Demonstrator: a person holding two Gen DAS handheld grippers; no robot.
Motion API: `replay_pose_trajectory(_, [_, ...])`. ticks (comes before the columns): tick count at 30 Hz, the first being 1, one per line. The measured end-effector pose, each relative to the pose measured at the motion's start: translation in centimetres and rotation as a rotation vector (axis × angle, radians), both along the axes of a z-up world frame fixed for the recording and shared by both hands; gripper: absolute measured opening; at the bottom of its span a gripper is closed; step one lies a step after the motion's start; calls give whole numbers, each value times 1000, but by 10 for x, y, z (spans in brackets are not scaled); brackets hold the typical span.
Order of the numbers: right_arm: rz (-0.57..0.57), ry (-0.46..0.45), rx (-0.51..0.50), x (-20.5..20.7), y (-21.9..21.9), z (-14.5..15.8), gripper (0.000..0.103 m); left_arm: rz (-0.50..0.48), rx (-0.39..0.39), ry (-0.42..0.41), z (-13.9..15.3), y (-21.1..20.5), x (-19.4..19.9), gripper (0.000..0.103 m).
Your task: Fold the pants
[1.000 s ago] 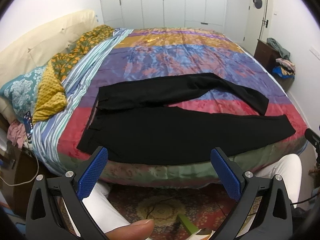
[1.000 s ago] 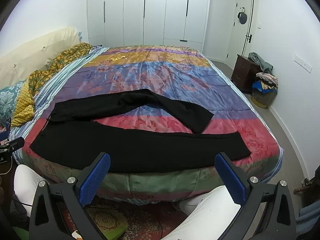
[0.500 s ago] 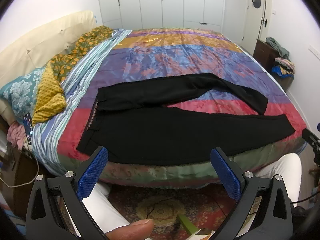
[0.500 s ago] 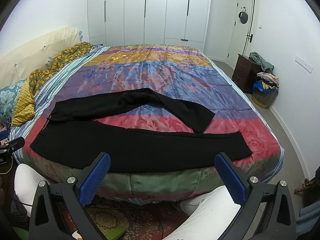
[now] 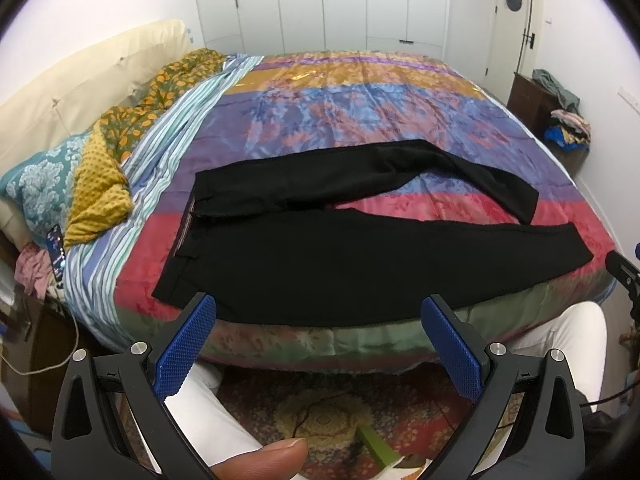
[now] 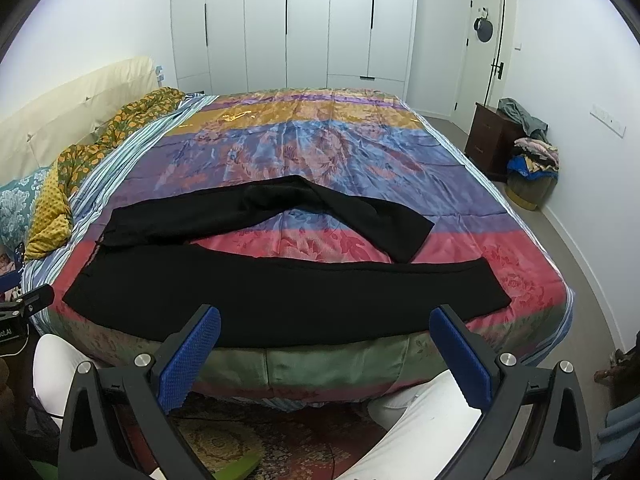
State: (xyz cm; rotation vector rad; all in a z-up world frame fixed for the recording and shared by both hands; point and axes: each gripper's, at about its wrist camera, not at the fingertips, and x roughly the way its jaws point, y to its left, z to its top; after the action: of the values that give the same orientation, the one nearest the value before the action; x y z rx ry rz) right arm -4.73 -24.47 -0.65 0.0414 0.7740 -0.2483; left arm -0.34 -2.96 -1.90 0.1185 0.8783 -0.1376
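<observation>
Black pants [image 5: 340,256] lie spread on the bed's near side, waistband at the left, legs to the right. The near leg lies straight along the bed edge; the far leg [image 5: 460,168] bends away and back. They also show in the right wrist view [image 6: 280,292]. My left gripper [image 5: 318,312] is open and empty, held off the bed's near edge before the waist half. My right gripper [image 6: 324,322] is open and empty, before the near leg.
The bed has a multicoloured cover [image 5: 360,92], with pillows [image 5: 40,184] and a yellow blanket [image 5: 100,200] at the left. A dark nightstand [image 6: 492,136] and a clothes pile [image 6: 532,160] stand at the right wall. The person's white-trousered legs [image 6: 420,420] and a patterned rug [image 5: 320,412] are below.
Both grippers have risen and tilted slightly, so the bed sits a little lower in view. The pants have not moved.
</observation>
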Motion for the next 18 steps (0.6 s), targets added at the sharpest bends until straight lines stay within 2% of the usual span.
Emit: replay_pose_trajectory(18, [5, 14, 10, 3, -1, -7, 103, -2, 1, 1, -3, 1, -1, 102])
